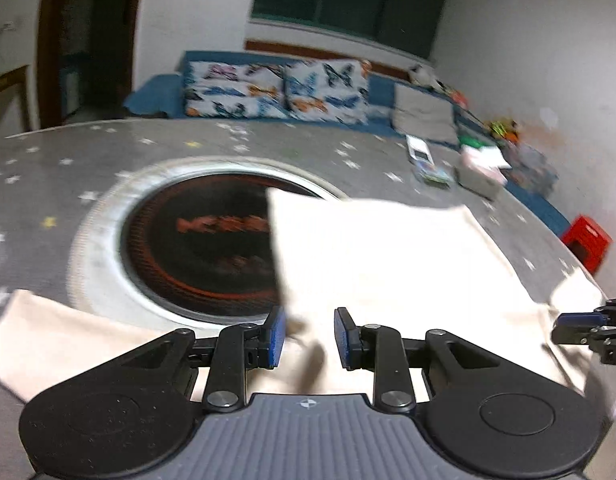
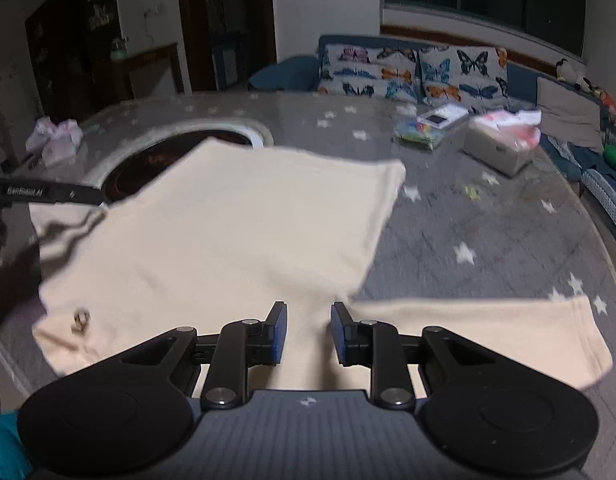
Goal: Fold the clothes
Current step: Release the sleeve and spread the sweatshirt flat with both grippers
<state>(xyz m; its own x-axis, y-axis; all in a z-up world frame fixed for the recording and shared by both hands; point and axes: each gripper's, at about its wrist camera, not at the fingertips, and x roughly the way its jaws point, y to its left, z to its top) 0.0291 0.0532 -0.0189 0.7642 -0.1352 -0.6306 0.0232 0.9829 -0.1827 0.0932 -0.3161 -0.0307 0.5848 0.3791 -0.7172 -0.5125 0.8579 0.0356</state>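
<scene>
A cream T-shirt [image 1: 388, 256] lies on the grey star-print table [image 1: 47, 184], its body doubled over itself, with the far corner over the round burner. One sleeve [image 1: 59, 340] sticks out to the left, and the other sleeve [image 2: 508, 336] lies flat at the right. My left gripper [image 1: 310, 336] is open just above the shirt's near edge, fabric showing between its blue pads. My right gripper [image 2: 308, 332] is open too, low over the same cream shirt [image 2: 227, 232]. Each gripper shows at the edge of the other's view: right gripper [image 1: 580, 324], left gripper [image 2: 47, 194].
A round black burner with an orange ring [image 1: 203, 248] is sunk into the table. A tissue box [image 2: 500, 148], a colourful packet [image 2: 424, 130] and a pink bag [image 2: 55, 140] sit at the far side. A butterfly-cushion sofa [image 1: 275, 92] and a red stool [image 1: 588, 244] stand beyond.
</scene>
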